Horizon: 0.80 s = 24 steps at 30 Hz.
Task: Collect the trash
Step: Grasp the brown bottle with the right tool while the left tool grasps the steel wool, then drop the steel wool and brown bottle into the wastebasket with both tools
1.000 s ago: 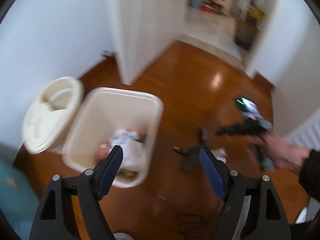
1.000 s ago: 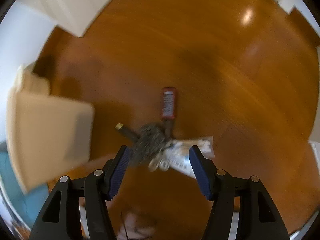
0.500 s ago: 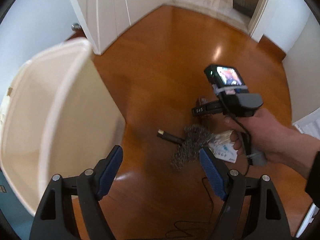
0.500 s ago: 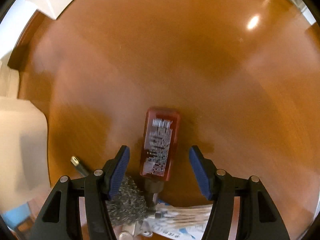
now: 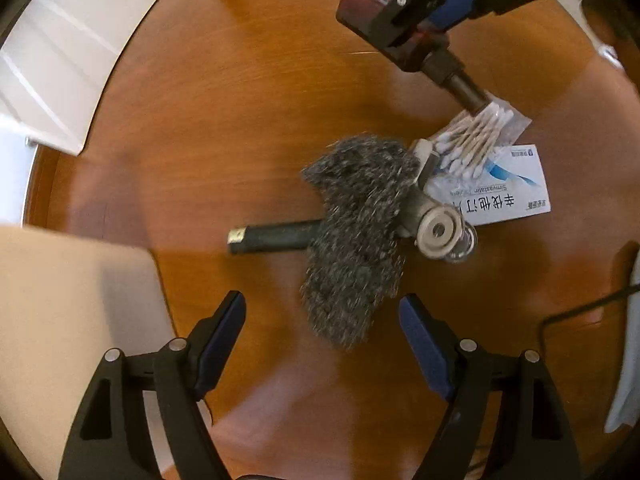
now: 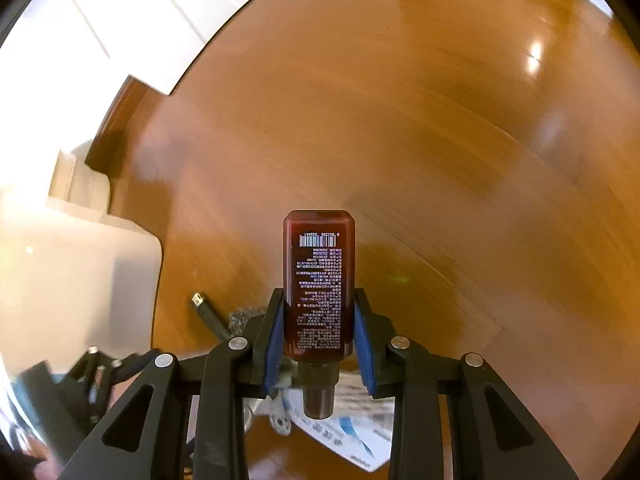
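A trash pile lies on the wooden floor: a grey steel-wool pad (image 5: pixel 356 220) over a black stick (image 5: pixel 276 236), a bag of cotton swabs (image 5: pixel 480 136), a blue-and-white box (image 5: pixel 504 196) and a metal fitting (image 5: pixel 438 232). My left gripper (image 5: pixel 320 300) hangs open just above the pad's near end, with nothing gripped. My right gripper (image 6: pixel 319 296) is closing its jaws, and the blue pads press both sides of a brown bottle (image 6: pixel 319 280) lying with its cap toward the camera. The left wrist view shows that gripper (image 5: pixel 420 12) on the bottle (image 5: pixel 360 0) at the top.
A cream waste bin (image 5: pixel 72 320) stands close on the left of the pile, also seen as the bin (image 6: pixel 72 272) in the right wrist view. White doors (image 5: pixel 60 60) rise at the upper left. A black cable (image 5: pixel 580 312) trails at the right.
My left gripper came away from above the bin and sank over the steel-wool pad, still open. My right gripper dropped onto the brown bottle and closed on it.
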Each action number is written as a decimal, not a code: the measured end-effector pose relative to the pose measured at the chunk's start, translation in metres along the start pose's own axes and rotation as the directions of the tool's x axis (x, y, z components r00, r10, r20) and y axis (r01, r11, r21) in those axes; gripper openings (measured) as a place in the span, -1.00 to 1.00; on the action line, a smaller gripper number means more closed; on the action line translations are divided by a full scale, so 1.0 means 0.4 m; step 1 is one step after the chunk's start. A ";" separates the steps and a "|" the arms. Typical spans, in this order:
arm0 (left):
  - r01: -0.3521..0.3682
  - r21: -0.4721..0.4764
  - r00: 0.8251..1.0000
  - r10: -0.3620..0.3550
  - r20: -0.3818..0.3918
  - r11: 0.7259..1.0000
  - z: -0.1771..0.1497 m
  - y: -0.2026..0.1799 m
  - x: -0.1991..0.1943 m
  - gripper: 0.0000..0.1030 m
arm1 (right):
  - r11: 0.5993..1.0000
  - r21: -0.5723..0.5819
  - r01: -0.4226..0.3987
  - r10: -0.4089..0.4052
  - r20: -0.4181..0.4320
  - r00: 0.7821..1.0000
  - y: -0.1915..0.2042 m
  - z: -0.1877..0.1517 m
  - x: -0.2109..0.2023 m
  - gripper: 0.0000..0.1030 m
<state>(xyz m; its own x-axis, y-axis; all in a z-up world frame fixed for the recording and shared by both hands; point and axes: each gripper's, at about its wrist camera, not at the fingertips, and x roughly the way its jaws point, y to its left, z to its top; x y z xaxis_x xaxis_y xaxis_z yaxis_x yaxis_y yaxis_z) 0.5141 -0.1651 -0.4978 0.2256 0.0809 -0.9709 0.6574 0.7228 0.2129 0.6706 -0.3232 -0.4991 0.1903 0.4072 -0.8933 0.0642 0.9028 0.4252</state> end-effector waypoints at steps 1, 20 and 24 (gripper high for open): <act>0.000 0.006 1.000 0.000 -0.001 1.000 0.008 -0.010 0.008 0.53 | 1.000 0.016 -0.008 0.008 0.000 1.000 -0.016 0.000 -0.007 -0.36; 0.190 -0.299 0.981 -0.172 0.085 0.935 -0.016 0.080 -0.082 -0.77 | 0.994 0.093 -0.052 0.050 0.025 0.998 -0.039 -0.069 0.000 -0.36; 0.228 -0.358 0.968 -0.172 0.180 0.905 -0.029 0.119 -0.202 -0.77 | 0.993 0.103 -0.062 0.057 0.048 0.997 -0.035 -0.071 -0.017 -0.36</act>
<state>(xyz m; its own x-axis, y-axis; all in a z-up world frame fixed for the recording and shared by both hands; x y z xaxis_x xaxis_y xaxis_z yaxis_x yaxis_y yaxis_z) 0.5186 -0.1292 -0.4104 0.2343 -0.1698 -0.9572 0.3888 0.9188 -0.0678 0.6406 -0.3345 -0.5032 0.2400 0.4513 -0.8595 0.1532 0.8566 0.4926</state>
